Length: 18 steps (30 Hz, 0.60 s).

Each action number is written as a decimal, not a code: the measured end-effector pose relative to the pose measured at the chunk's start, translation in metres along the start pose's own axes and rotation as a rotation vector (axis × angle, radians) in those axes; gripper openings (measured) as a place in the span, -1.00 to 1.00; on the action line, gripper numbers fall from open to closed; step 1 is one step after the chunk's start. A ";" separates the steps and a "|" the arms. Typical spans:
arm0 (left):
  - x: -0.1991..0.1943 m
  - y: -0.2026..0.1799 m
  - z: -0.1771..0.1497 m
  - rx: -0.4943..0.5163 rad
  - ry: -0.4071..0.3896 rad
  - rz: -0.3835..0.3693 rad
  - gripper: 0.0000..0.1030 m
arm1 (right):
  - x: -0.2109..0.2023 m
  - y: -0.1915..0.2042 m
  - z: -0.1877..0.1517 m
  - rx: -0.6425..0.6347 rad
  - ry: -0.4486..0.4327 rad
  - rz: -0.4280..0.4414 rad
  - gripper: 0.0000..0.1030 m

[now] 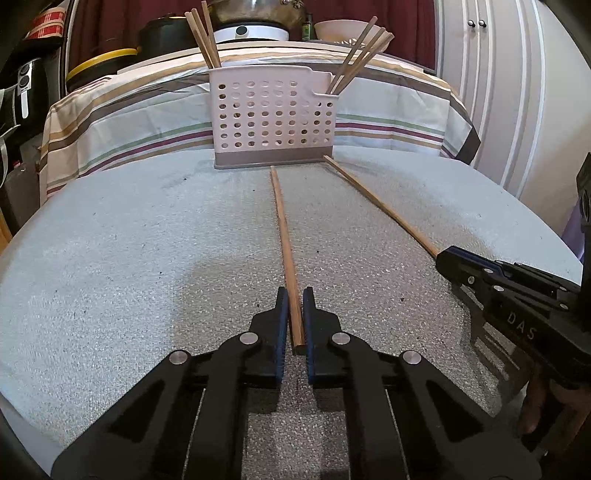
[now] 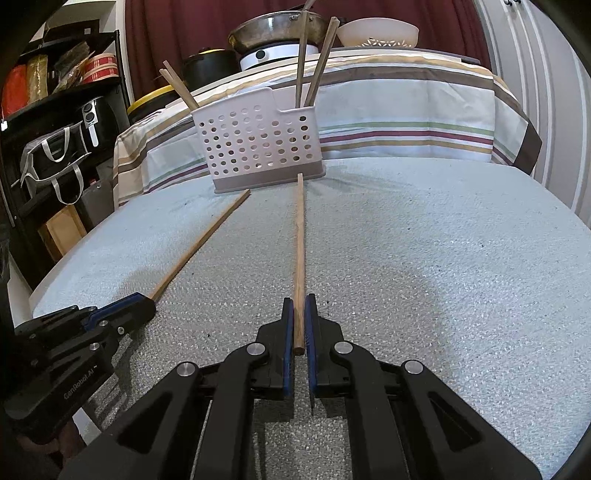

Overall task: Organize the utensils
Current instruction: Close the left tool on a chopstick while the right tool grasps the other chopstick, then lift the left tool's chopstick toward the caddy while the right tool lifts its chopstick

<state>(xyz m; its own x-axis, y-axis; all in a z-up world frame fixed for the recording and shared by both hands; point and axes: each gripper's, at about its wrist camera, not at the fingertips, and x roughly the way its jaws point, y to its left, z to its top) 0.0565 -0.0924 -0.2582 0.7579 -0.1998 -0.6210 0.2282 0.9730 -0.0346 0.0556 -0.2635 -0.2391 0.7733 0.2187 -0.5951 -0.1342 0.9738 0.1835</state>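
Observation:
Two wooden chopsticks lie on the grey foam mat, pointing at a white perforated utensil holder that has several chopsticks standing in its two ends. My left gripper is shut on the near end of the left chopstick. My right gripper is shut on the near end of the right chopstick. Each gripper shows in the other's view: the right gripper on the right chopstick, and the left gripper on the left chopstick. The holder also shows in the right wrist view.
A striped cloth covers a raised surface behind the holder, with pots and a white bowl on top. Dark shelves with bags and an appliance stand at the left. A white cabinet is at the right.

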 end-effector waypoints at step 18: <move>-0.039 0.014 0.009 -0.023 -0.114 0.026 -0.88 | -0.035 0.025 0.012 -0.120 -0.108 -0.040 -0.87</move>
<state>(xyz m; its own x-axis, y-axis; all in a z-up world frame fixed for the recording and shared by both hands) 0.0363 -0.0721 -0.2274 0.8285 -0.1850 -0.5285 0.1946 0.9801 -0.0380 0.0327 -0.2479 -0.2040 0.8409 0.1779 -0.5111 -0.1699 0.9835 0.0629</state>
